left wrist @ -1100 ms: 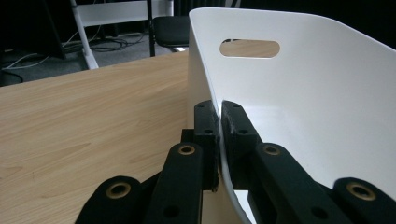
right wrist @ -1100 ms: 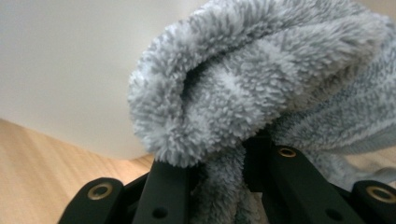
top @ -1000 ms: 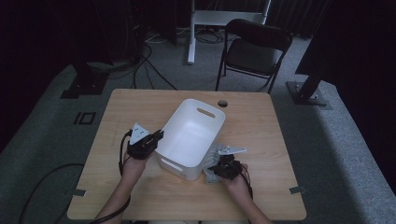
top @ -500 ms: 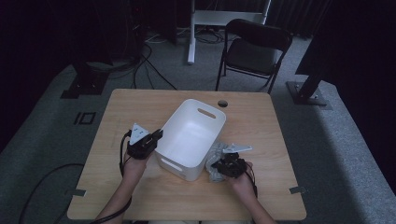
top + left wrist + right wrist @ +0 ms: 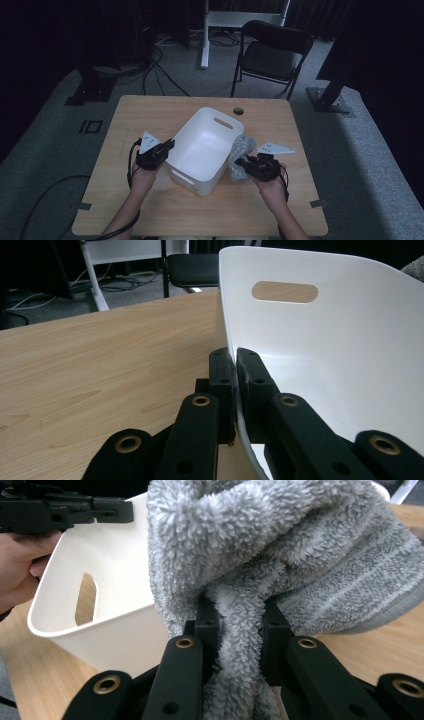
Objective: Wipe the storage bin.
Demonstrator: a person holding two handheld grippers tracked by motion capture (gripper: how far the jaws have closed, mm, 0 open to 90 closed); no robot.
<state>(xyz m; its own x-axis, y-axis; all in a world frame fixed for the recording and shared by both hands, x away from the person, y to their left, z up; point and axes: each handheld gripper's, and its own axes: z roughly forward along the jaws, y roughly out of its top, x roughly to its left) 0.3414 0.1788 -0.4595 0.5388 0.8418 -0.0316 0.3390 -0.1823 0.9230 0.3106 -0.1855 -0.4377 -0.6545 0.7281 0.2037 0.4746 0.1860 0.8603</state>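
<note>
- Two black two-jaw grippers are at work, each with something pinched. The right gripper [image 5: 235, 625] has its jaws drawn in on a fold of the fluffy grey fleece cloth [image 5: 280, 545], with pile bulging out between and around them.
- The left gripper [image 5: 234, 372] has its jaws nearly together, one on each side of the thin wall of the white rounded plastic bin [image 5: 340, 355], clamping its rim.
- In the high view, the cloth [image 5: 239, 152] hangs bunched from the right gripper [image 5: 248, 165], just beside the bin's right long wall and outside it; whether its lower end touches the tabletop I cannot tell.
- The bin [image 5: 200, 145] sits angled in the middle of the light wooden table [image 5: 150, 210], a slot handle cut in each short end, and looks empty inside.
- The left gripper [image 5: 162, 150] holds the bin's left long wall, the person's hand behind it.
- Handling, as a judgement: the cloth looks light, soft and limp, so it will sag and swing from one pinch; a deep bite on a thick fold, as now, should hold better than a grip on loose pile, which may slip.
- The bin seems light and stiff but smooth-walled; it may slide on the table, so the clamp on its rim probably steadies it for the cloth to go over the edge.
- Beyond the table stand a black folding chair [image 5: 272, 55] and cables on grey carpet.
</note>
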